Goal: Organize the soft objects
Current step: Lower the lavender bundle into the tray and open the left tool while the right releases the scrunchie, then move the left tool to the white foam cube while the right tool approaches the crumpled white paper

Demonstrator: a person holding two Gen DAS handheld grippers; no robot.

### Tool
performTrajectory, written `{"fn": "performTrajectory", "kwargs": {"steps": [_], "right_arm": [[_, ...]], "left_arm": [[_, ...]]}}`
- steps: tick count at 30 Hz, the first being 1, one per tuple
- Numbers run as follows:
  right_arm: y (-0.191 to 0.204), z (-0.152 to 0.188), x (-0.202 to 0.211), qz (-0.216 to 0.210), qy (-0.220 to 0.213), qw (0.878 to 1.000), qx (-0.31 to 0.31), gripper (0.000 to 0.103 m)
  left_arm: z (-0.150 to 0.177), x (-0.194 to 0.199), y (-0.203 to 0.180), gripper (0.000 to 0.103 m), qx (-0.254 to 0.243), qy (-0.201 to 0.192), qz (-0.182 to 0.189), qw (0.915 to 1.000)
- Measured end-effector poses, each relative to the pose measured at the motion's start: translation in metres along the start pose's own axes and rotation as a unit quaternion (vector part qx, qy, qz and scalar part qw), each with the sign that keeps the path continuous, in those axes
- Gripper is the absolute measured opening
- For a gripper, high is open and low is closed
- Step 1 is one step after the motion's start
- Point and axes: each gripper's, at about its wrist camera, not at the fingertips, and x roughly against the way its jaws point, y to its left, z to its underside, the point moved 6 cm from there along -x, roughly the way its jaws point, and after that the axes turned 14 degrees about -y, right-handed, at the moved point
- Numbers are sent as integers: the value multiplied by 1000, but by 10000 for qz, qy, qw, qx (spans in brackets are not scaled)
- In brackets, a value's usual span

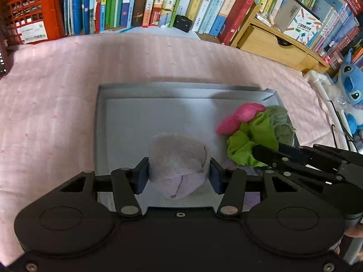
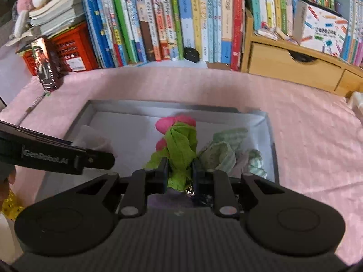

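Placing step, I judge: left gripper [image 1: 179,175] clamps a grey rolled sock [image 1: 178,158] above the tray [image 1: 102,122]; right gripper [image 2: 180,174] pinches a green cloth [image 2: 181,149]; next, lower and release.

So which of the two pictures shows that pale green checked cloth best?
The right wrist view: the pale green checked cloth lies open in the grey tray. In the left wrist view it is only partly visible, behind the bright green cloth.

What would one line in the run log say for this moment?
left gripper: shut on grey sock bundle | right gripper: shut on green cloth | both over grey box | pink bundle beside green cloth
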Motion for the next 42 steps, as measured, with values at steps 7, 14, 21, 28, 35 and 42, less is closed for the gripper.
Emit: {"fn": "performTrajectory", "kwargs": {"steps": [7,14,21,28,35,42], "right_arm": [[-5,3,0,-11,118,9999,-73,25],[-5,5,0,35,228,9997,-32,26],[-6,6,2,45,258,9996,-51,36],[-3,3,14,-76,132,9998,-86,53],[3,-4,34,-183,-82,9998,-44,59],[15,-8,62,-282,-371,9988,178,61]], "left_arm": [[3,-5,-7,54,-36,105,91,9999],[4,-7,-13,67,-63,112,182,9998],[5,-3,-13,70,-71,102,126,9998],[3,15,-12,75,-65,-32,88,9999],[3,44,-14,77,-135,-288,71,9995],[7,78,-16,79,-183,-565,107,9982]]}}
